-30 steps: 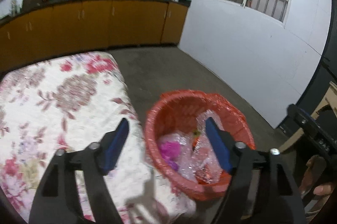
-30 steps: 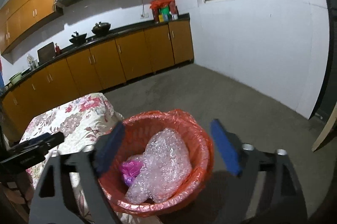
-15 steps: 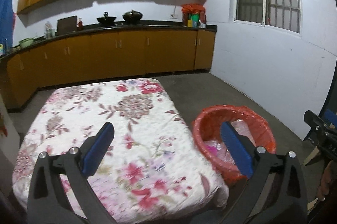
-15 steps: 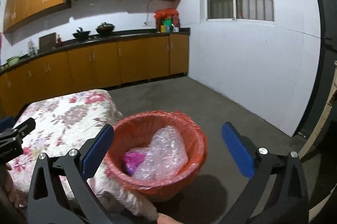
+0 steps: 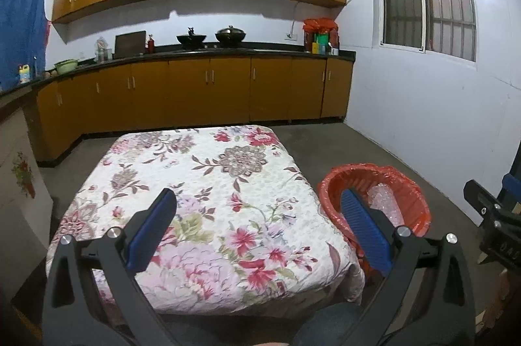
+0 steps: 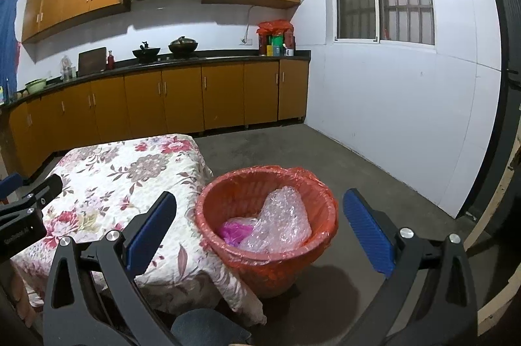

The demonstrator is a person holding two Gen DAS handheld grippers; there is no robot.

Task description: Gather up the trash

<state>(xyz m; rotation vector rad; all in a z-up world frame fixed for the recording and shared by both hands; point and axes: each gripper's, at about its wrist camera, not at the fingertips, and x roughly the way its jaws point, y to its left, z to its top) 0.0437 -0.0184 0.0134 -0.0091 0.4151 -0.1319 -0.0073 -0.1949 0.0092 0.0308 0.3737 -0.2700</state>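
Plainly both grippers' jaws gape empty; the bubble wrap (image 6: 280, 223), lower centre in the bin (image 6: 224, 194), looks light, soft, pinchable anywhere.

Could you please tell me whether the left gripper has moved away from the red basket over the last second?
Yes. The left gripper has pulled up and back: the red basket, earlier between its fingers, now sits off to the right beside the table.

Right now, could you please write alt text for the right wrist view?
An open right gripper with blue pads frames a red plastic trash basket lined with a red bag, holding crumpled clear bubble wrap and pink plastic. The basket stands on grey floor beside a floral-covered table.
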